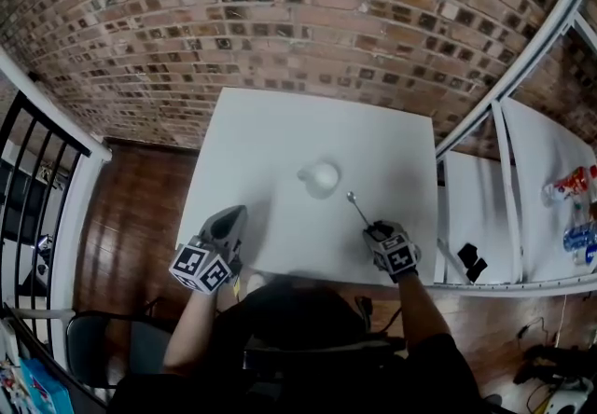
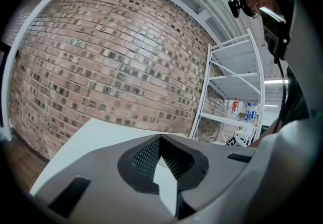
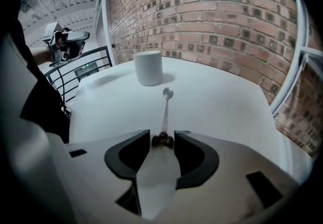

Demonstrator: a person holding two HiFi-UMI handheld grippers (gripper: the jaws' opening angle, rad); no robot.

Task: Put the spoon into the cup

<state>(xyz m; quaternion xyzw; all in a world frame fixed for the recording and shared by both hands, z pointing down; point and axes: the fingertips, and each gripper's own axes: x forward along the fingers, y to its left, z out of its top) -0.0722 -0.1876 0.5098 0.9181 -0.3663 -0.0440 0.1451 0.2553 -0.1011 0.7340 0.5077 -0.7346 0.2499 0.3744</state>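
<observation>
In the head view we hold the left gripper [image 1: 237, 213] and right gripper [image 1: 373, 229] at the table's [image 1: 280, 132] near edge; the spoon [image 1: 360, 211] lies at four o'clock of the cup [image 1: 322, 176]; left gripper view: jaws together, empty; right gripper view: jaws wide apart, the spoon's handle end between them unpressed, the cup at twelve o'clock.

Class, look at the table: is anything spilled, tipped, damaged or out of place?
Nothing stands out. The cup stands upright on the white table. The spoon lies flat, apart from the cup, and nothing is spilled. The right claw is open around the spoon's handle end.
</observation>
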